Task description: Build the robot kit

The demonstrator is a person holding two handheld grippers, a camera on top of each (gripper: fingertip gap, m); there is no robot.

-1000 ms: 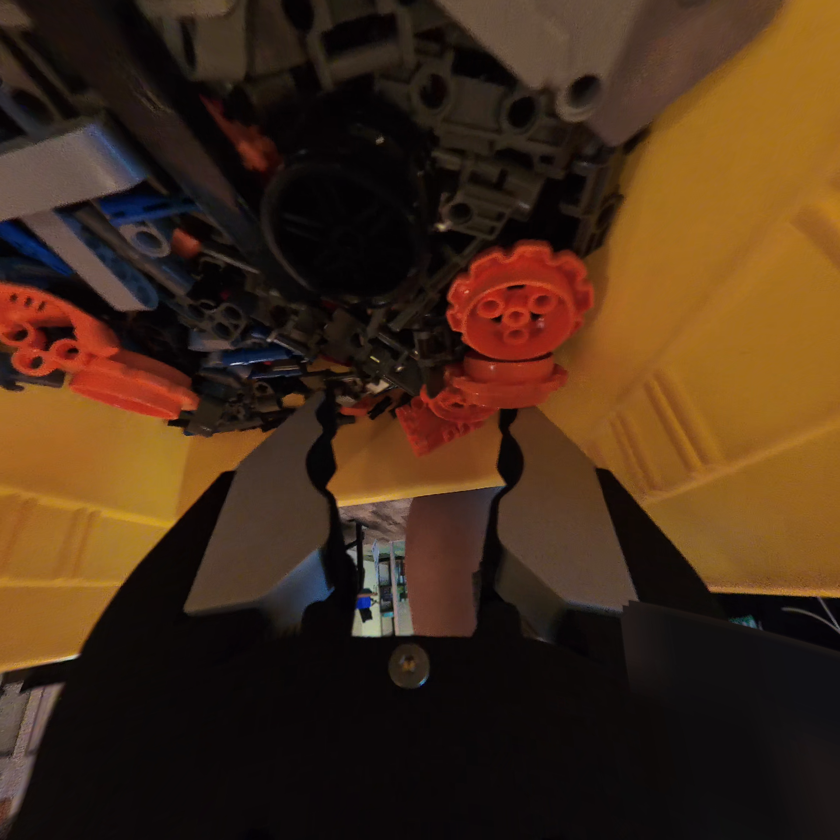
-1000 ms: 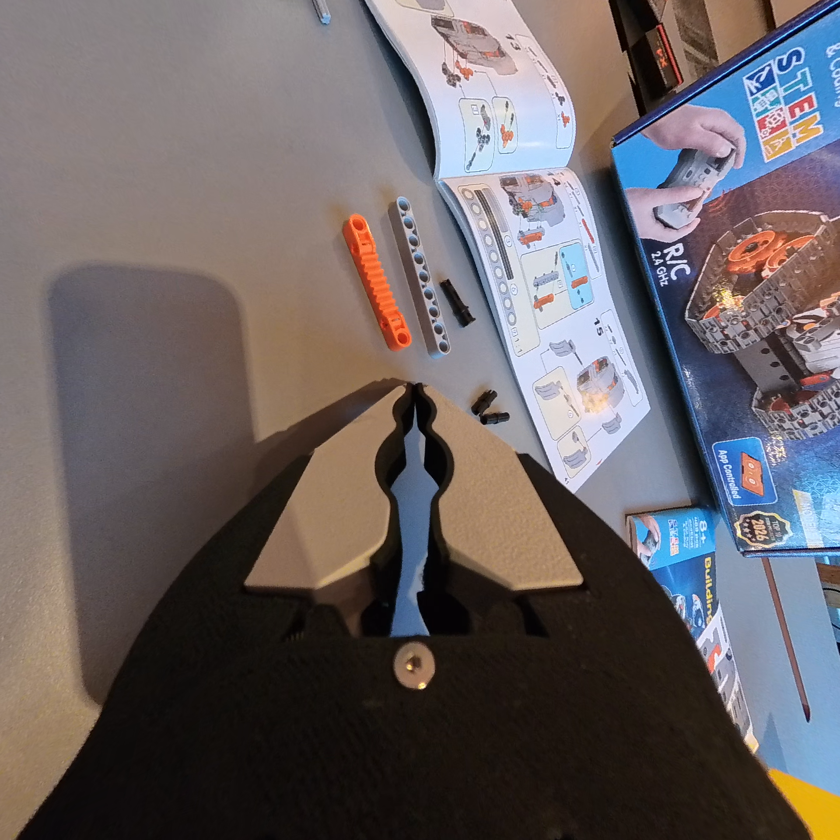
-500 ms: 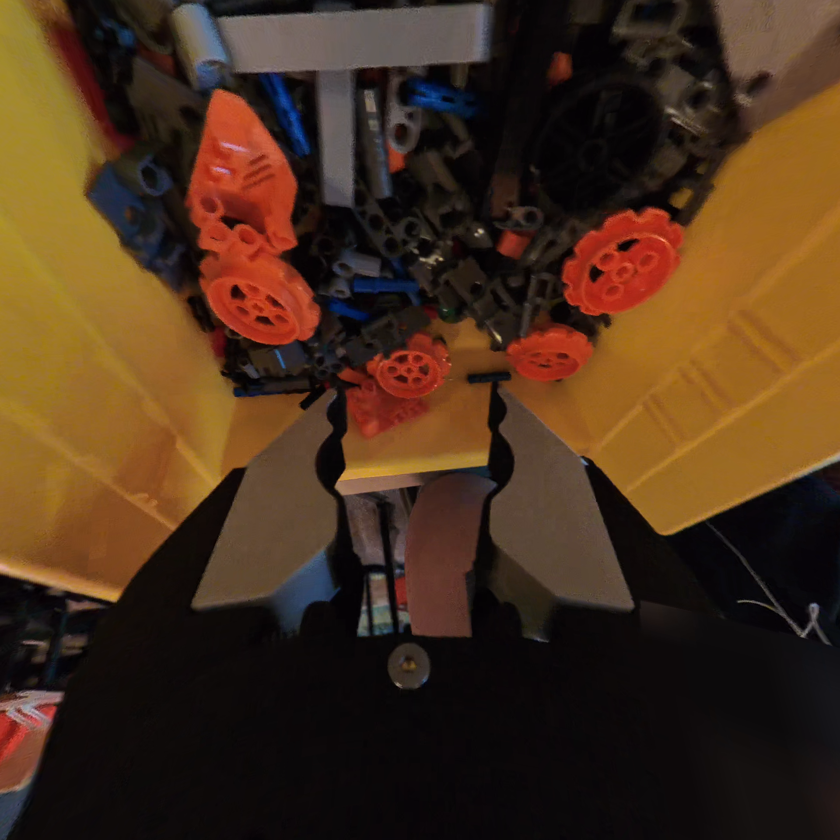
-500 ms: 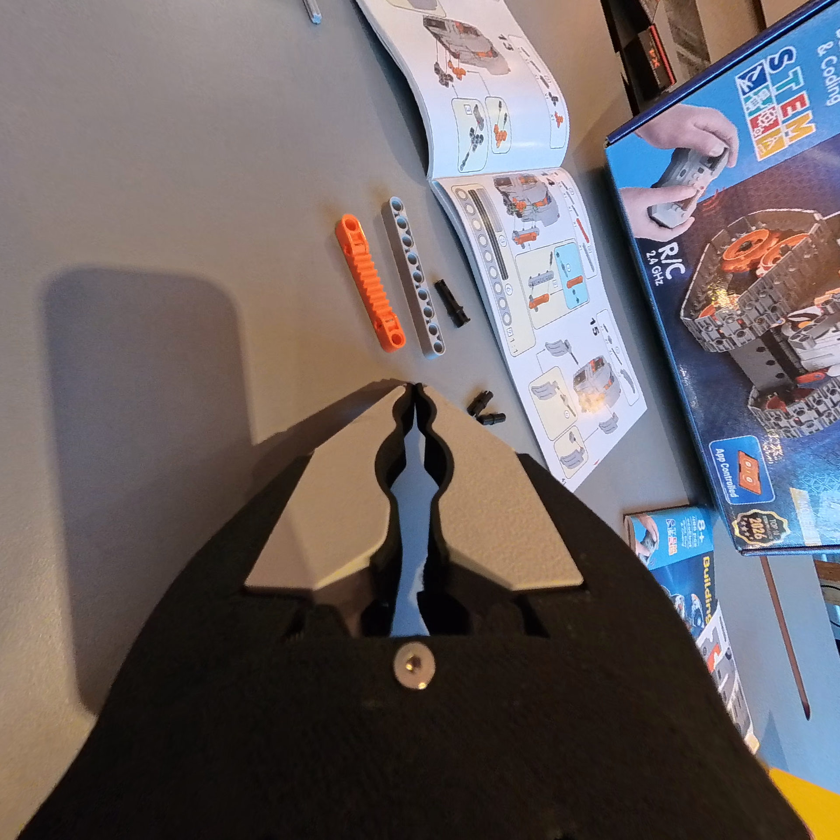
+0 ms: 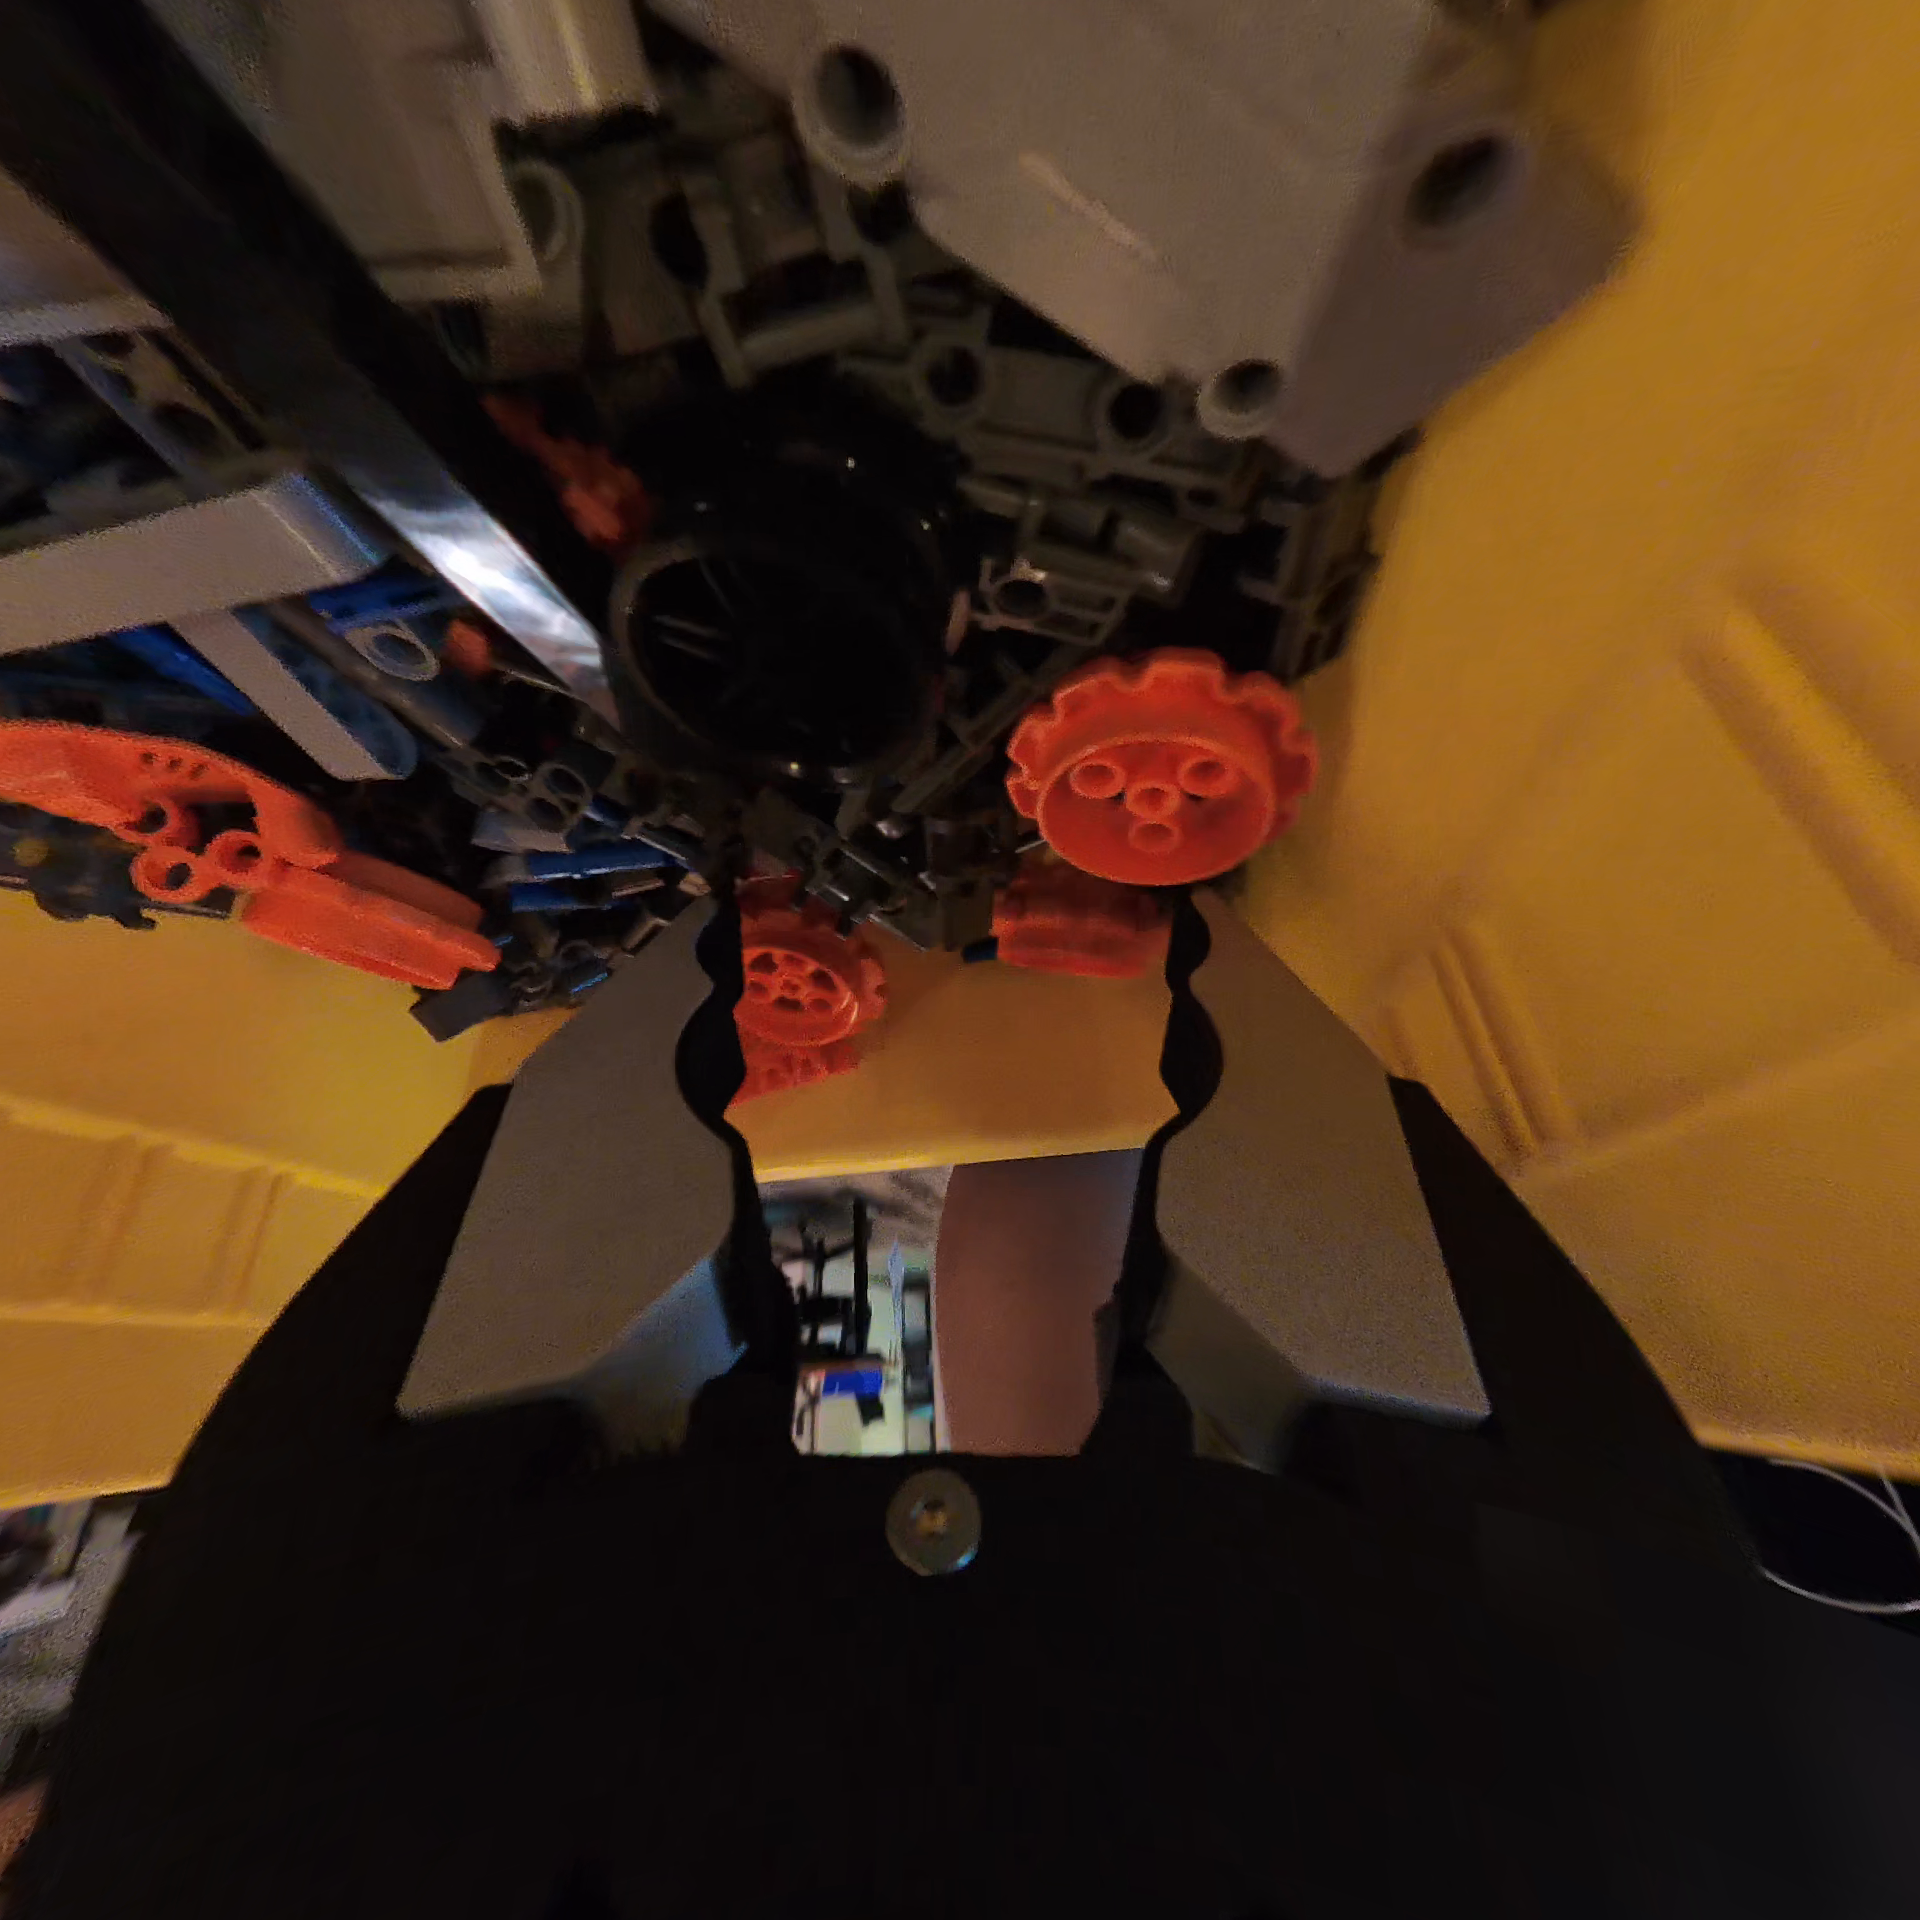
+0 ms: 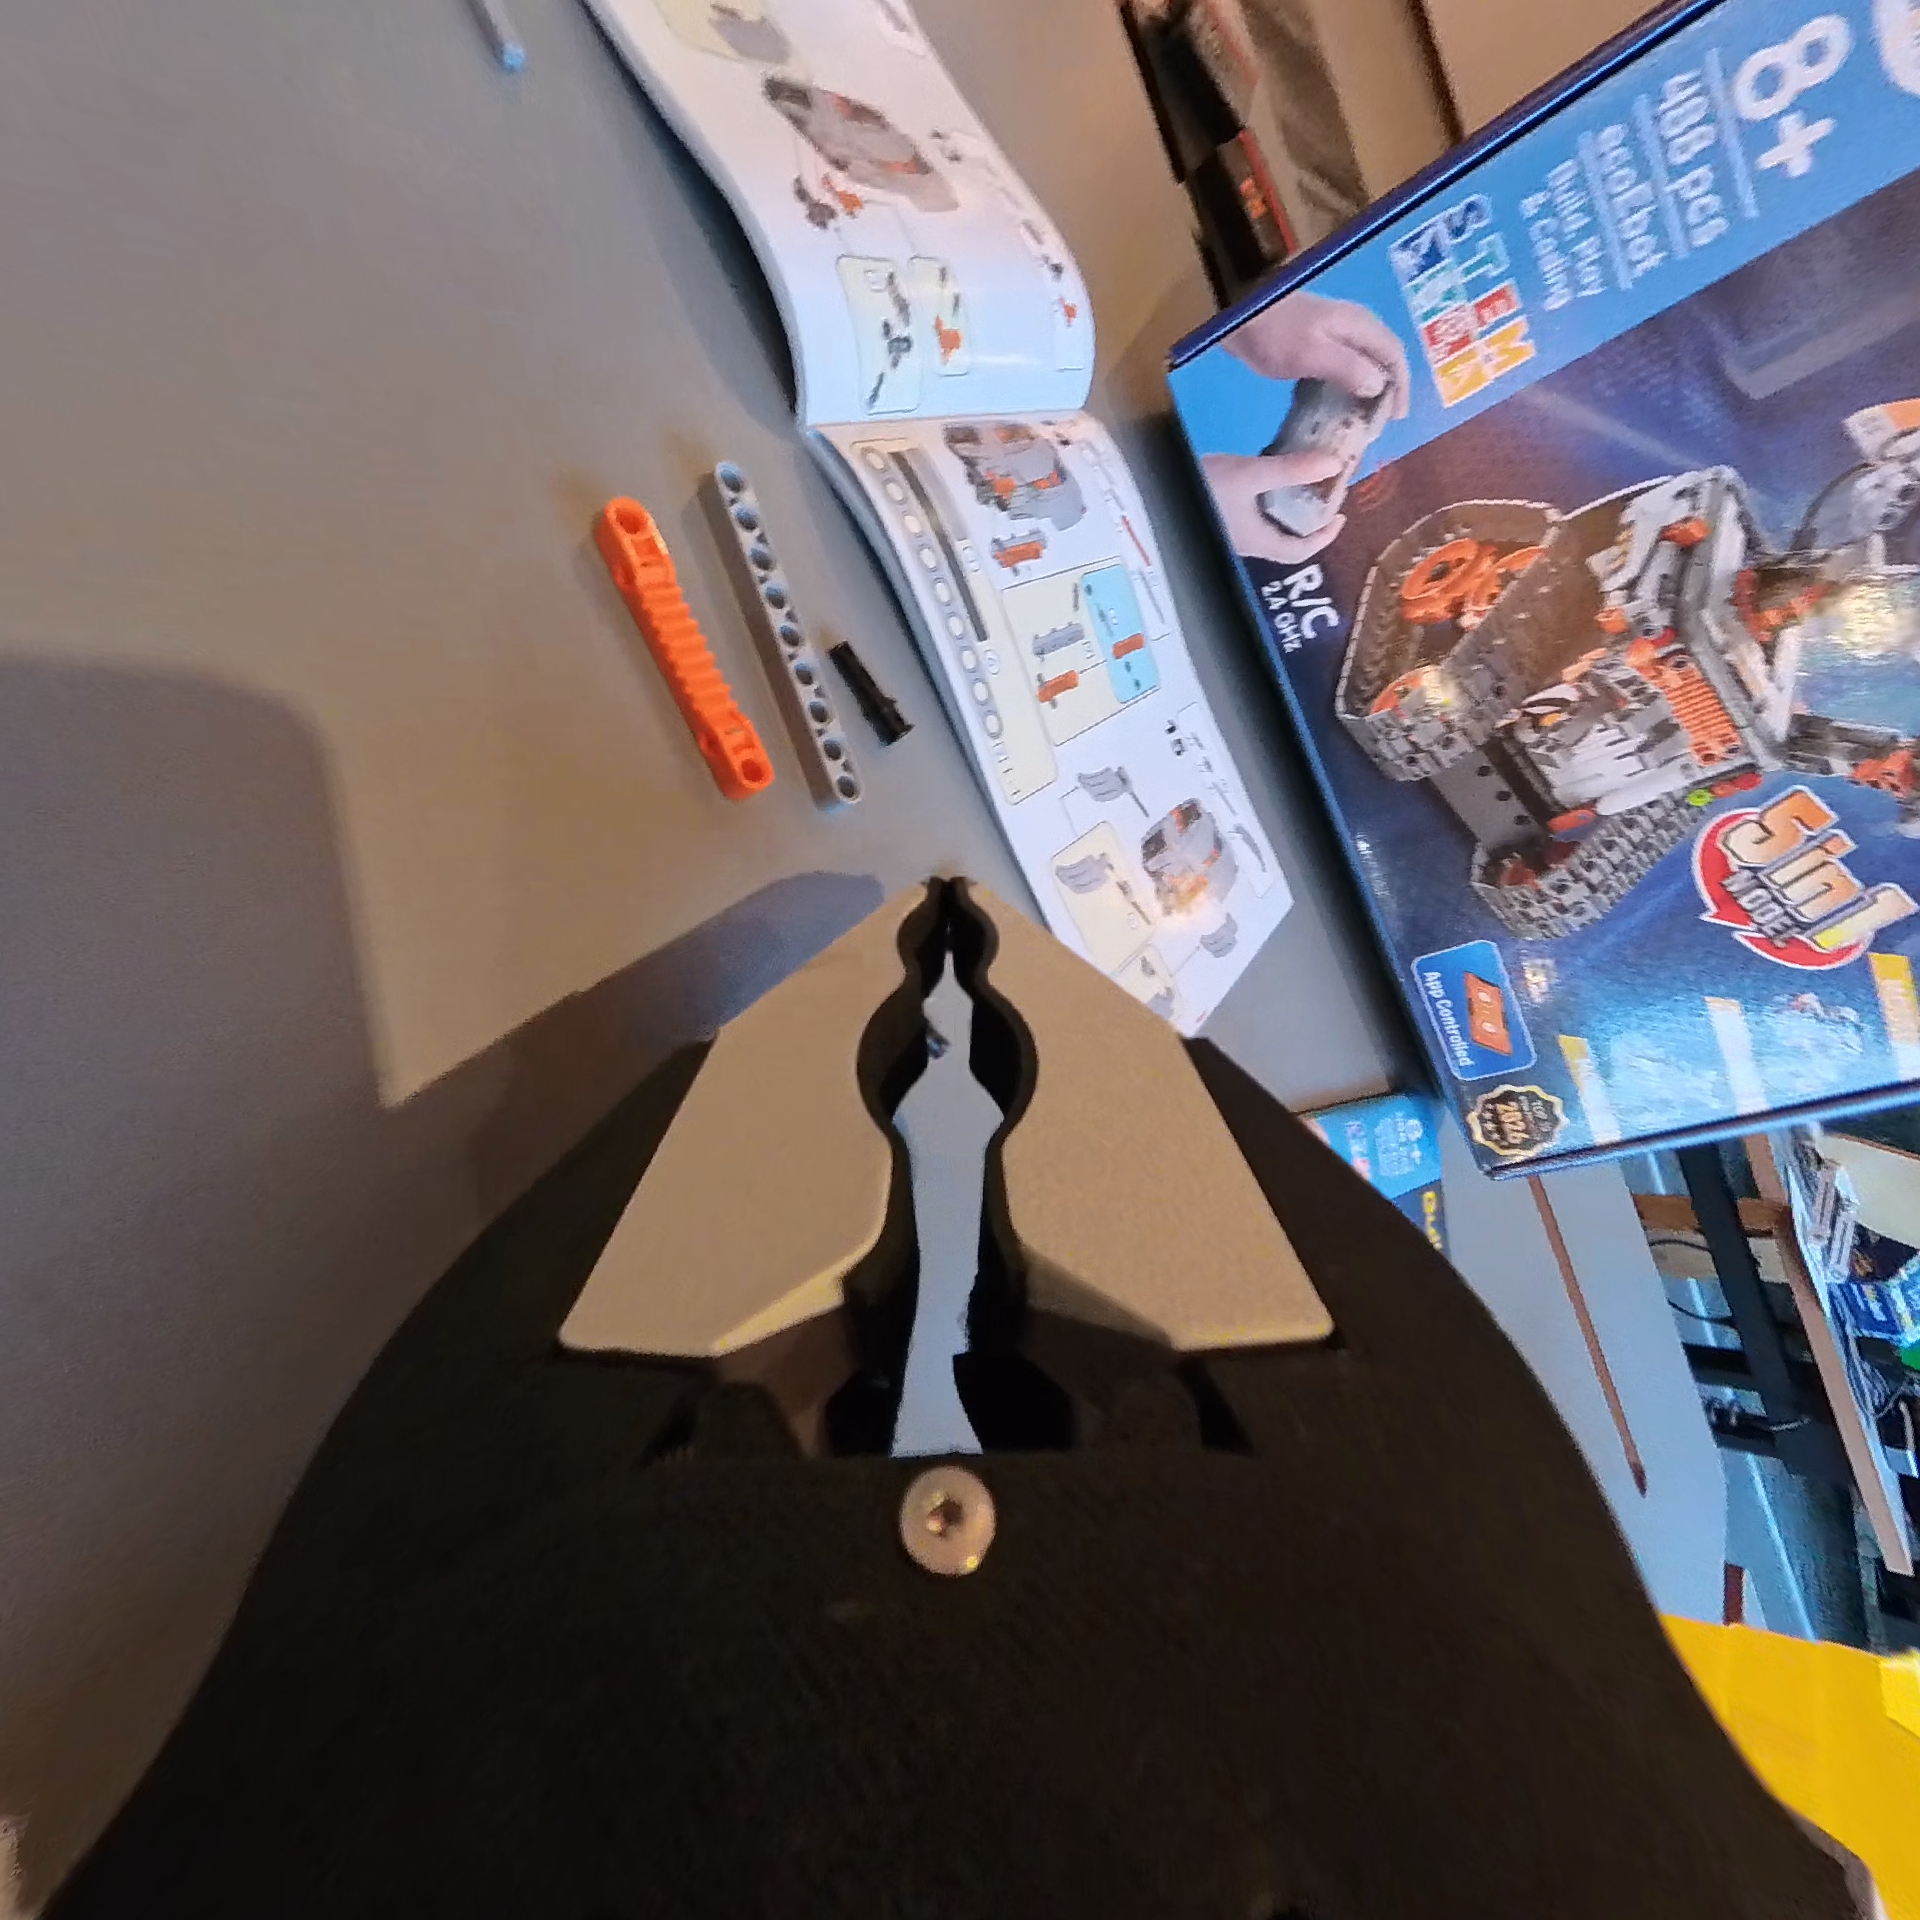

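My left claw (image 5: 951, 914) gapes wide inside a yellow bin (image 5: 1621, 790), a small orange gear (image 5: 802, 985) just beside its left finger. My right claw (image 6: 948, 894), pinched closed and empty, hovers over the tabletop (image 6: 312, 416), an orange beam (image 6: 681, 644) ahead.

A hobby worktable: grey tabletop (image 6: 312, 312), instruction booklet (image 6: 1039, 644) (open), kit box (image 6: 1621, 727), yellow parts bin (image 5: 1621, 727).

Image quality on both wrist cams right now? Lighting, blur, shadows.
Left wrist view: dim, warm cast inside the yellow bin; grey parts at top smeared, orange gear fairly sharp. Right wrist view: bright, even light; soft shadow on the grey table; blue box slightly blurred; fisheye bending at edges.
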